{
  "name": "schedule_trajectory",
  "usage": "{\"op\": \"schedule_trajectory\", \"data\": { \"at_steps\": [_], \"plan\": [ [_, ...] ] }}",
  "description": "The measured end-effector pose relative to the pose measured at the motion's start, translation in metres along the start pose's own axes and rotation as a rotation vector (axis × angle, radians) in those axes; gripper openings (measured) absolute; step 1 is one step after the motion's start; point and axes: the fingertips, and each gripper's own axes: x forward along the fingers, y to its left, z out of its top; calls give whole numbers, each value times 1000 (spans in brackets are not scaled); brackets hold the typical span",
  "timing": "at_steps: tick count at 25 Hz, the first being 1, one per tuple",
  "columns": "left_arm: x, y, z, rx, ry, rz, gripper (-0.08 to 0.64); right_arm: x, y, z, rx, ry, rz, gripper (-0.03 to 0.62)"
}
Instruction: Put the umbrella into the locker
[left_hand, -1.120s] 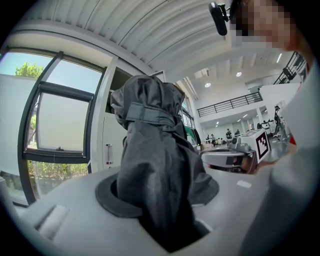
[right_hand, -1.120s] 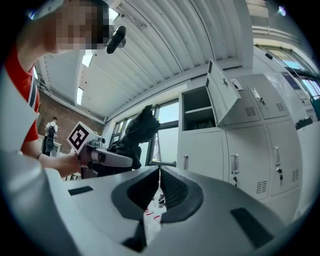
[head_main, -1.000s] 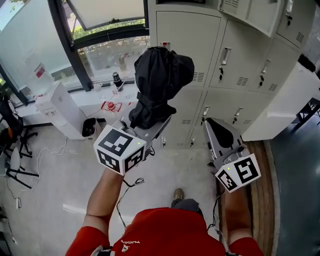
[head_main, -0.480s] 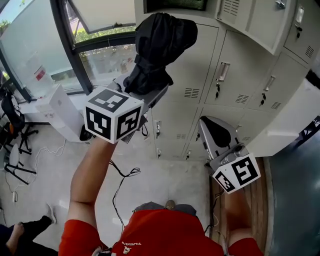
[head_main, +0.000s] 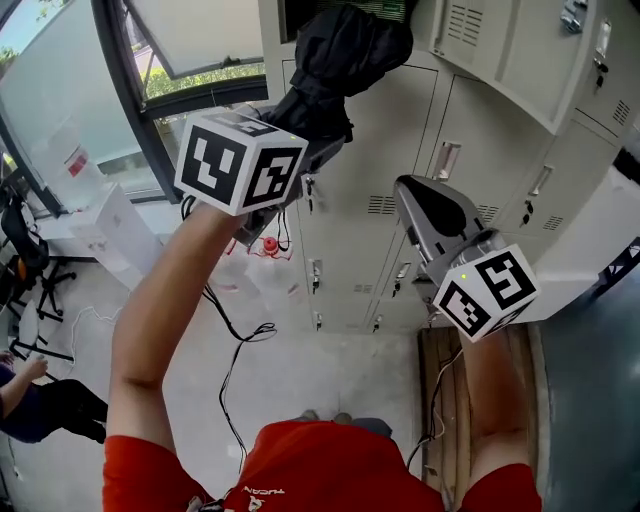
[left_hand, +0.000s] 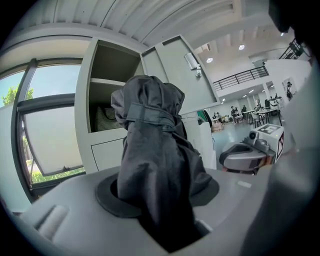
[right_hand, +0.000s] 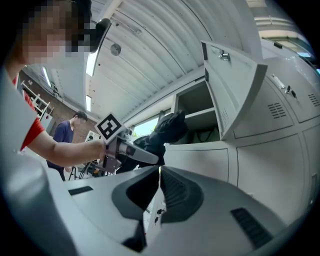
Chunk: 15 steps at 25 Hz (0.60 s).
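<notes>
A black folded umbrella (head_main: 345, 55) sticks up out of my left gripper (head_main: 312, 125), which is shut on its lower part. In the left gripper view the umbrella (left_hand: 152, 150) fills the middle between the grey jaws of the left gripper (left_hand: 159, 207), just in front of an open locker compartment (left_hand: 107, 85) with a shelf inside. From the head view the umbrella's top overlaps the dark locker opening (head_main: 298, 12). My right gripper (head_main: 412, 192) is lower and to the right, shut on nothing. Seen from the right gripper (right_hand: 159, 176), the umbrella (right_hand: 170, 129) is at the open locker (right_hand: 200, 115).
The locker's door (right_hand: 235, 85) swings out to the right. Closed grey lockers (head_main: 480, 160) fill the wall below. Left is a large window (head_main: 60, 110) with white boxes (head_main: 110, 235). A wooden board (head_main: 465, 400) lies on the floor. A person (right_hand: 70, 132) stands behind.
Both grippers have risen and gone forward towards the lockers. The umbrella went up with the left gripper, from the middle lockers' height to the open top compartment.
</notes>
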Motion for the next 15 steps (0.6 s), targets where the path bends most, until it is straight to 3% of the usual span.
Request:
{"op": "schedule_trajectory", "data": {
  "at_steps": [11,15],
  "plan": [
    [23,47,49,52,133,7,219,56,-30,41,-101,95,-2,5],
    [38,64,64,72,221,12,221,68,-28,43,-81,123,19,5]
  ]
}}
